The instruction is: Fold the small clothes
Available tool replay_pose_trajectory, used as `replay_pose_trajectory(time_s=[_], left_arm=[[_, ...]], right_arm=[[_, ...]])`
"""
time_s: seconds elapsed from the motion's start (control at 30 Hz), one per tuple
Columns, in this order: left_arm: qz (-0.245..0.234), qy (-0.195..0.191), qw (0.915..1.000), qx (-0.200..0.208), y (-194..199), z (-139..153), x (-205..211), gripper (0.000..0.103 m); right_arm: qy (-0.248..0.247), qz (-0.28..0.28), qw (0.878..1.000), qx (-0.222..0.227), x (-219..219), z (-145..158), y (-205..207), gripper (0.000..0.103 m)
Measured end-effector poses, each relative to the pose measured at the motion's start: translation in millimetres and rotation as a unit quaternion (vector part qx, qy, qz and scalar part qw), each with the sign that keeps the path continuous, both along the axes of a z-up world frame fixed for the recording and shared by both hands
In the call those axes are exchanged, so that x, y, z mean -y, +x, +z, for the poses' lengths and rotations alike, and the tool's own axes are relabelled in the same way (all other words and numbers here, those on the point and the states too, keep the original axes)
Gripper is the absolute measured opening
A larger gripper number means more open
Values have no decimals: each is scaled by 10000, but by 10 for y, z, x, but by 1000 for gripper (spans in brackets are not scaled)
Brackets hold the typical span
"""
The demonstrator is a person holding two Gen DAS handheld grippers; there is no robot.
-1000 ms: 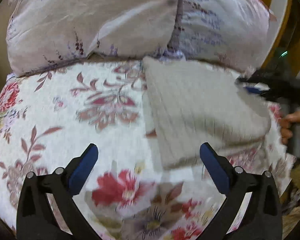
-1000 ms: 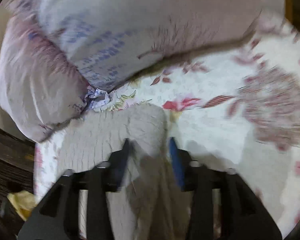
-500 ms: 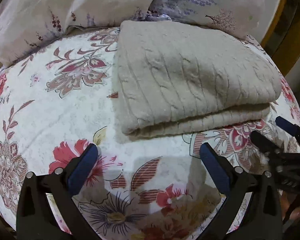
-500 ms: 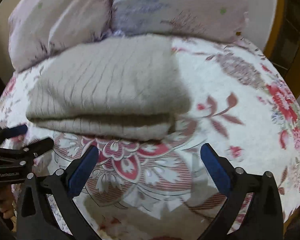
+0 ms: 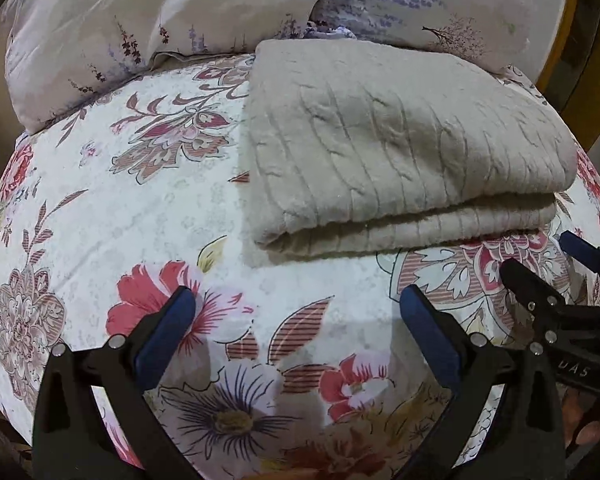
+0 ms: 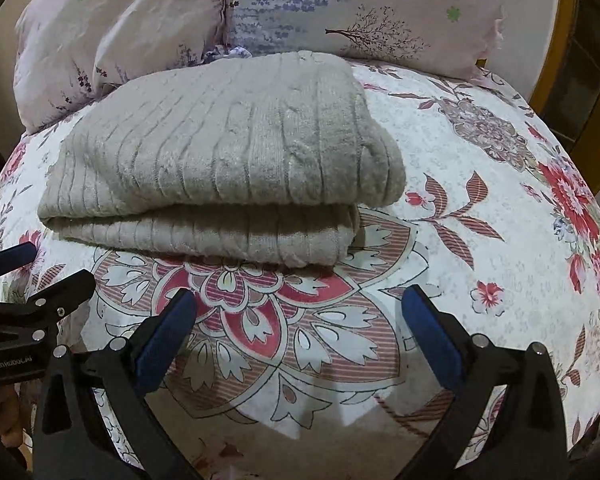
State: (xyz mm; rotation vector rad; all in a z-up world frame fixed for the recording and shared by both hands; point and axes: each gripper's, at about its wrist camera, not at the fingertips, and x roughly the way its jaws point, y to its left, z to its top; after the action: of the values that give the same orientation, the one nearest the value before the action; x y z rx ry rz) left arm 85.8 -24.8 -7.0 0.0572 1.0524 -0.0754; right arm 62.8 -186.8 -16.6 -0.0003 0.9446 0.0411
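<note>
Sweater (image 5: 400, 148), folded into a thick beige cable-knit stack, lies in the upper centre of both views on the floral bedspread (image 5: 140, 208), its far edge against the pillows (image 5: 160, 20). A second ago the right gripper (image 6: 298, 320) was pinching the knit and swinging it over; half a second ago it had let go, and now both tools sit back from the stack, so the fold looks finished and this garment seems done. Left gripper (image 5: 296, 316) hovers low over the bedspread in the lower centre of its view, jaws spread wide and empty, pointing toward the stack's near folded edge. The right one, likewise wide apart with nothing between its pads, points at the same edge from the other end. Each shows in the other's frame at the lower side, near but apart from the sweater
</note>
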Motion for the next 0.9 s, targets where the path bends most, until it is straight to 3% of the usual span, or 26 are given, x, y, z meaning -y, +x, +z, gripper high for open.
replay_pose_trajectory(time_s=[0.9], left_arm=[[41, 16, 9999, -102, 59, 0, 15, 101]], right_arm=[[3, 26, 10000, 37, 8, 1, -7, 102]])
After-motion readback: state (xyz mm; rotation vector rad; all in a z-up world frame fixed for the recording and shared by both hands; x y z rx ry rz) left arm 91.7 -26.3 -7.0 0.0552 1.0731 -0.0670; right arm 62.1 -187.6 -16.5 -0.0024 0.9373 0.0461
